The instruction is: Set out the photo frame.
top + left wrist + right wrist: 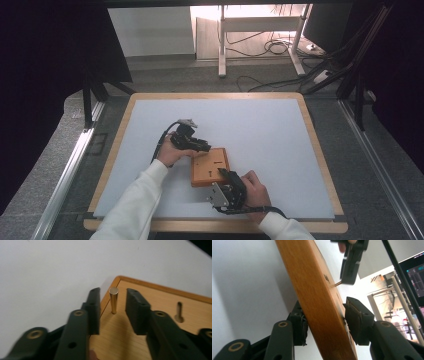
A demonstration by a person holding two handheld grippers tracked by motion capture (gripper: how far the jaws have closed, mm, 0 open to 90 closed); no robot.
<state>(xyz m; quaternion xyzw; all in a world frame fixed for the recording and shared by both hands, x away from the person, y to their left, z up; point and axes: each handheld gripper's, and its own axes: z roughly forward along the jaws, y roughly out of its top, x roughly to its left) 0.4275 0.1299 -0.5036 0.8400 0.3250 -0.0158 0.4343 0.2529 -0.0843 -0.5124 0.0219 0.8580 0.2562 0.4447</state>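
Brass pin point(114, 300) is standing upright in the wooden board's point(210, 167) corner hole; your left gripper point(113, 311) is straddling it, jaws apart (not touching), while your right gripper point(325, 322) is clamping the board's edge.

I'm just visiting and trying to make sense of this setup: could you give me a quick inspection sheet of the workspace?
Surface: pale mat on a wood-rimmed table, bare apart from the work.
Job's things: wooden board with a slot; brass pin standing upright in a hole near its corner.
Clutter: nothing seen.
Grippers: left gripper open, the pin between its jaws with a gap on both sides; right gripper astride the board's edge, one pad against the board's underside, whether the other presses I cannot tell.
Cables: one trails from each gripper; more lie on the floor beyond.
Surroundings: grey floor, white desk legs, dark monitor.
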